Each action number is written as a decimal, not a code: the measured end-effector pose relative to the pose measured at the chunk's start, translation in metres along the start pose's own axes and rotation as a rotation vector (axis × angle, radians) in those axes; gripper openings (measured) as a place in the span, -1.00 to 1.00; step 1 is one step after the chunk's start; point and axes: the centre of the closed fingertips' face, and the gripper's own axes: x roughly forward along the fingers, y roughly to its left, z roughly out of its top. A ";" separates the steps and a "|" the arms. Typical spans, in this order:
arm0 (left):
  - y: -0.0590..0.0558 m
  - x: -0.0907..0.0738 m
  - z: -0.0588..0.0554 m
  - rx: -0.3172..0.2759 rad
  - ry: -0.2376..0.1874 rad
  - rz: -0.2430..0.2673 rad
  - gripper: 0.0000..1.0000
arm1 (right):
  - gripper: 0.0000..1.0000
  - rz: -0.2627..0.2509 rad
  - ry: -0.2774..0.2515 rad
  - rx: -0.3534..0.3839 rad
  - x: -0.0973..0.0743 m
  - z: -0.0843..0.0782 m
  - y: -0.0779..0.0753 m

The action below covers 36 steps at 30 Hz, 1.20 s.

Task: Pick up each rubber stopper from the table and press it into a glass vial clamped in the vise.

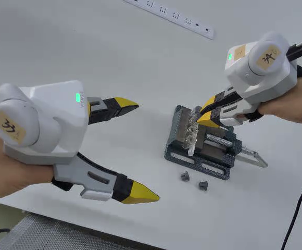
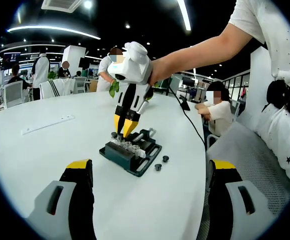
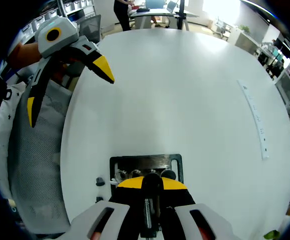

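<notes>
**A:** Over the white tabletop (image 1: 140, 62), head view first: how far along are we?

**B:** Partway, I'd judge. A dark metal bench vise (image 1: 192, 156) clamps a row of clear glass vials (image 1: 191, 133). Two small dark-grey rubber stoppers (image 1: 185, 176) lie loose on the table just beside its base, so those at least are left.

**A:** And the tongs?

**B:** The left gripper (image 1: 143, 151) hovers well apart from the vise, its yellow-tipped jaws spread wide on nothing. The right gripper (image 1: 207, 117) points down at the vials, jaws nearly together.

**A:** Left gripper view?

**B:** Its own jaws gape at the bottom, and the right one's tips stand directly over the vial row. The two loose stoppers sit beside the vise. Whether any vial already carries a stopper is too small to tell.

**A:** Right gripper view?

**B:** The tips press close around a round dark plug (image 3: 152, 181), which I take for a stopper held just above the vise. A few vial mouths beyond it look dark, perhaps plugged, but I can't be sure. My guess is one stopper going in and two more to fetch.
</notes>
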 end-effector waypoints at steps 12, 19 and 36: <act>0.000 0.000 -0.002 -0.005 0.002 -0.004 0.92 | -0.88 0.000 0.027 -0.030 0.004 0.000 0.001; -0.001 0.001 -0.001 -0.008 -0.003 -0.005 0.90 | -0.89 -0.013 0.073 -0.063 0.006 0.001 0.002; -0.003 0.003 0.002 -0.011 -0.007 -0.007 0.87 | -0.86 -0.046 0.073 -0.075 0.005 0.002 0.002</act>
